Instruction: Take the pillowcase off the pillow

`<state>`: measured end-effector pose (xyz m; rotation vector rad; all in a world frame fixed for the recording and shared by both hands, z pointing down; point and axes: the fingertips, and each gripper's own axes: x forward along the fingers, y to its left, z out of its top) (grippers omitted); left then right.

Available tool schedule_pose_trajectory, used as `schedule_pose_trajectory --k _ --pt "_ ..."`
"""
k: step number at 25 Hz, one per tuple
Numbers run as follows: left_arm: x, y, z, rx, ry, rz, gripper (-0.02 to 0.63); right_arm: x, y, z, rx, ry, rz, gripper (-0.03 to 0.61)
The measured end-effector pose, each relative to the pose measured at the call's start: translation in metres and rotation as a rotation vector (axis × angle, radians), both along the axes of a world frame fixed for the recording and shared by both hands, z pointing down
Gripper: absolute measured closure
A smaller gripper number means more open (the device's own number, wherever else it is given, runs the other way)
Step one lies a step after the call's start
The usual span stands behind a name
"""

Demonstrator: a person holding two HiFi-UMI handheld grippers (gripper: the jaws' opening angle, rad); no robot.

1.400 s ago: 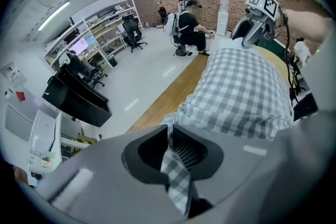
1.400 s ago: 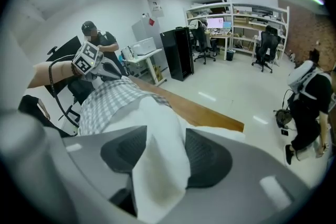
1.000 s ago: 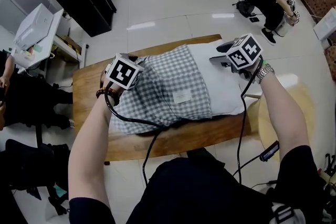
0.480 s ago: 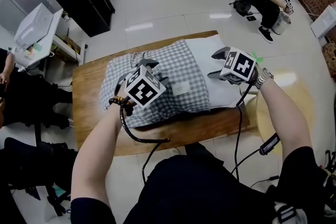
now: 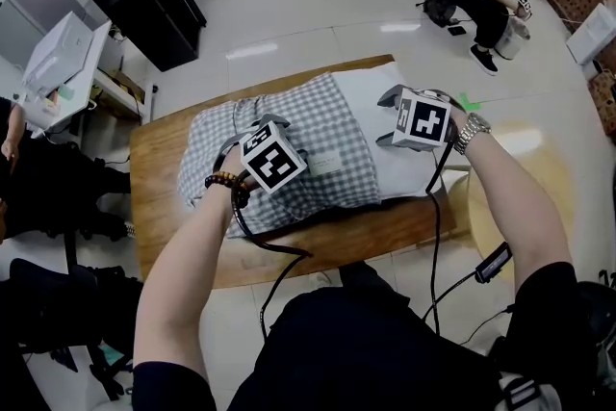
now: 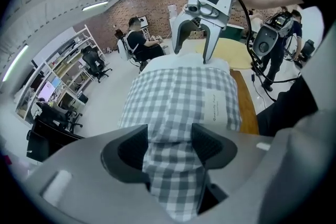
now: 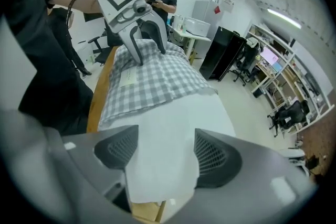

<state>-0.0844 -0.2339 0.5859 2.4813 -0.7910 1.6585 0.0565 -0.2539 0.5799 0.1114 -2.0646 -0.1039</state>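
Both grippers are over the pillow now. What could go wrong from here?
1. Both sets of jaws have just been opening. The left gripper straddles the bunched pillowcase and the right gripper the bare end of the pillow. Neither is clamped, so pulling now would likely slip.
2. The left may pinch pillow along with fabric, so the case wouldn't slide.

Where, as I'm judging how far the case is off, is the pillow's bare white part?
Head view: the bare pillow part lies at the wooden table's right end, sticking out of the checked pillowcase on its left.
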Motion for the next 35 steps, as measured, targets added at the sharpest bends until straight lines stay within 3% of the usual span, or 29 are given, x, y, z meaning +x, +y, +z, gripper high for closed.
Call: schedule_pose_trajectory --k 4,9,12,24,27,28,31,35 --pt "0.002 0.0 0.005 -0.034 -0.002 0.004 0.437 -0.004 -0.003 0.016 -0.024 0.025 -0.02 0.262" --pt "0.0 -0.002 -0.007 -0.053 0.047 -0.018 0.543 -0.002 -0.001 0.019 -0.073 0.034 -0.004 0.479" --pt "-0.005 0.001 -0.011 -0.047 0.066 -0.034 0.584 -0.001 -0.003 0.016 -0.058 0.04 0.008 0.545" --pt "-0.056 0.026 -0.026 -0.055 0.019 -0.124 0.606 0.025 -0.013 -0.015 0.078 0.084 0.134 0.565" --pt "-0.071 0.032 -0.031 -0.045 0.018 -0.153 0.606 0.031 -0.028 -0.04 0.221 0.106 0.17 0.565" --pt "-0.075 0.034 -0.031 -0.044 0.019 -0.162 0.606 0.032 -0.027 -0.043 0.228 0.104 0.176 0.565" --pt "-0.081 0.038 -0.037 -0.022 0.03 -0.172 0.606 0.03 -0.008 -0.035 0.132 0.079 0.182 0.566" --pt "-0.088 0.039 -0.045 0.018 0.059 -0.185 0.606 0.043 -0.014 -0.042 0.177 0.081 0.227 0.566"
